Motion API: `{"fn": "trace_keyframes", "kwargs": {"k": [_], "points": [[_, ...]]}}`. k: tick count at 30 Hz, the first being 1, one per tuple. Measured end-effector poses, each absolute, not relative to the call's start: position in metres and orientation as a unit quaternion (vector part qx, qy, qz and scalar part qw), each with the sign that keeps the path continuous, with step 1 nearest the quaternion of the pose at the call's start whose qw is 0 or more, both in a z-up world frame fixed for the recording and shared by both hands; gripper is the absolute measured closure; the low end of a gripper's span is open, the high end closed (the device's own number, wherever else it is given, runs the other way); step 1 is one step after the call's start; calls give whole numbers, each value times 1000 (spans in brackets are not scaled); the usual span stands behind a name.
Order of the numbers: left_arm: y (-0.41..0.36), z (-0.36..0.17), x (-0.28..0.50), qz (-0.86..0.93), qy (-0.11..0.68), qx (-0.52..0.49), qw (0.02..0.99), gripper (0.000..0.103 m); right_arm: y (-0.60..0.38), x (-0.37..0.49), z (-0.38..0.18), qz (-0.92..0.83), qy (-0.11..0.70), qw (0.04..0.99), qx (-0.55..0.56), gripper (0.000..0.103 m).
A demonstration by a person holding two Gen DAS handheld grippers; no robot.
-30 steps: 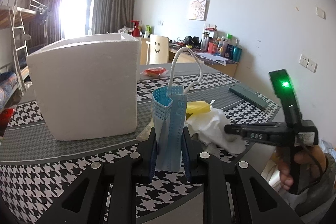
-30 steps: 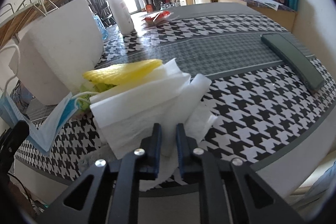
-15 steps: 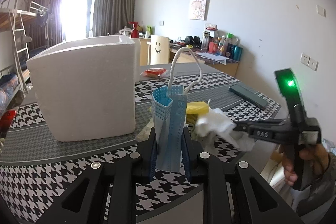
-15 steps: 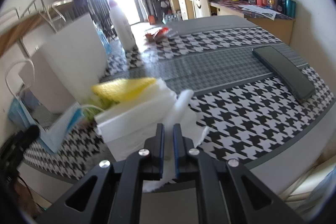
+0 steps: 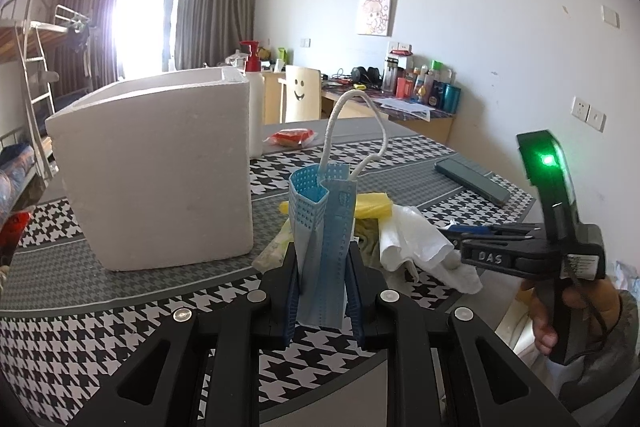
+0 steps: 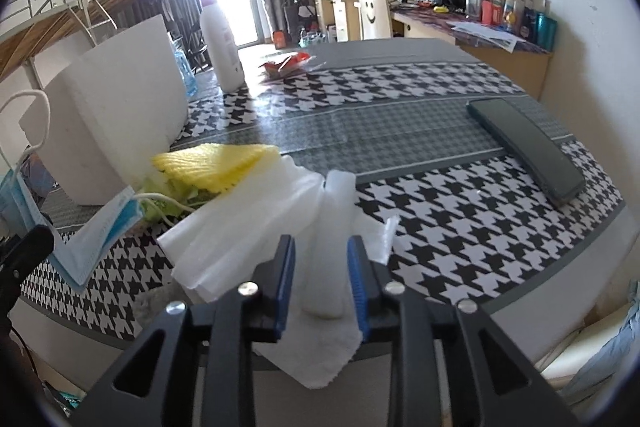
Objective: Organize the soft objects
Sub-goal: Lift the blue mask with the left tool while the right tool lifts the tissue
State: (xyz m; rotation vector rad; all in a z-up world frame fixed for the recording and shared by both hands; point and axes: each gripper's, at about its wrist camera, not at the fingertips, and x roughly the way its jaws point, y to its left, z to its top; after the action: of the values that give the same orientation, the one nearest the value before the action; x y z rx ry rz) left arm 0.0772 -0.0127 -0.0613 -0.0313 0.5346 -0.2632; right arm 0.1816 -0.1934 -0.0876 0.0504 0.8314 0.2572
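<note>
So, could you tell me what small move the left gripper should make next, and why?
Probably carry the blue face mask over the open top of the white foam box and release it. The left gripper is clamped on the mask, and the box stands just beside it.

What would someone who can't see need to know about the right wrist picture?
The right tongs, opening, straddle a rolled fold of white tissue at the edge of a houndstooth table. Behind lie a yellow cloth, a blue face mask and a white foam box.

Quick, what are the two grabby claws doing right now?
Left gripper: shut on the mask.
Right gripper: opening, tissue loose between its jaws.
</note>
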Motion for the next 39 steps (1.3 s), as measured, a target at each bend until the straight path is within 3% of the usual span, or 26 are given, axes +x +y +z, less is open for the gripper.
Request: {"fn": "trace_keyframes", "kwargs": {"k": [14,17,39], "points": [[-10,-50,73,-124,242,-10,962,81,-192,199,-101,115,425,898,10,72],[-12,-49,73,-123,243,-8,962,81,-197,201,-100,122,424,897,25,81],[-11,-25,68,-119,212,-7,970,81,-218,176,-37,160,336,925,73,85]]}}
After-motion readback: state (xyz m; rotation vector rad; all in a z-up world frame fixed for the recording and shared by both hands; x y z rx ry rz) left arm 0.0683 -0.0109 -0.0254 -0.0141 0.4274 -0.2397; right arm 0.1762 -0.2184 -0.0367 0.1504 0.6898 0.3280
